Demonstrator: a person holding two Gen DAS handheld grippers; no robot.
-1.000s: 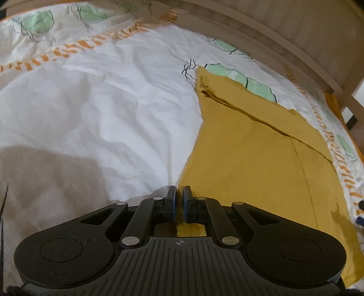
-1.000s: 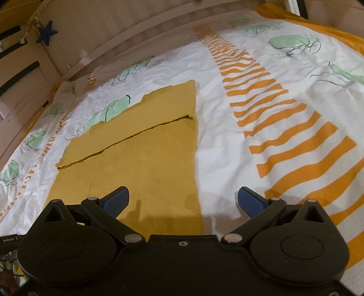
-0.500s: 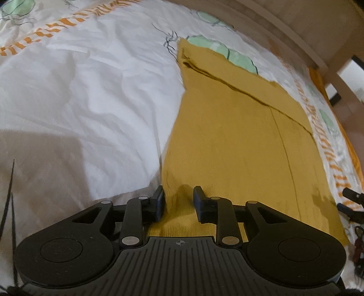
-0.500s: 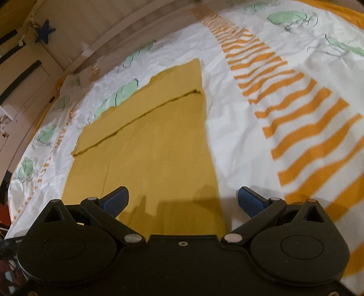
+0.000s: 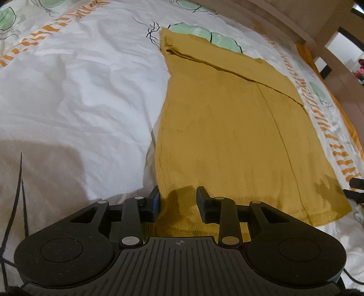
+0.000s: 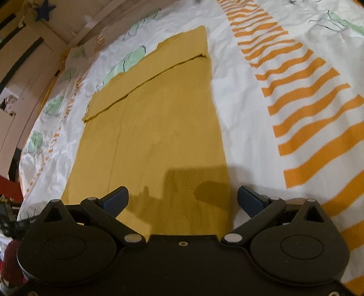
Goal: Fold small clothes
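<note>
Since one second ago, the left gripper [image 5: 178,197] is no longer closed: its jaws are opening now, and they are standing apart over the near left corner of the yellow garment [image 5: 229,127]. Fabric is lying under the gap, but the pads are not pressing on it. Both cameras are also showing more of the garment below them than before.

Spread flat on the bedsheet [image 5: 75,91], the yellow garment is lying with one folded band across its far end and a long seam line running along its length.

Only the left wrist view is showing the wide plain white part of the bedsheet, a big grey shadow at the near left, and a piece of wooden bed frame [image 5: 329,52] at the far right. At its right edge, dark parts are showing beside the garment's near right corner; they are too small to tell what they are.

Only the right wrist view is showing the orange stripes [image 6: 302,95] printed on the sheet and a blue star [image 6: 44,10] hanging on the wall at the upper left.

Both grippers are pointing steeply down toward the bed. The right gripper [image 6: 183,199] is hovering with its jaws wide open, one blue pad over the garment, the other over the white sheet, with the garment's right edge between them. It is holding nothing.
</note>
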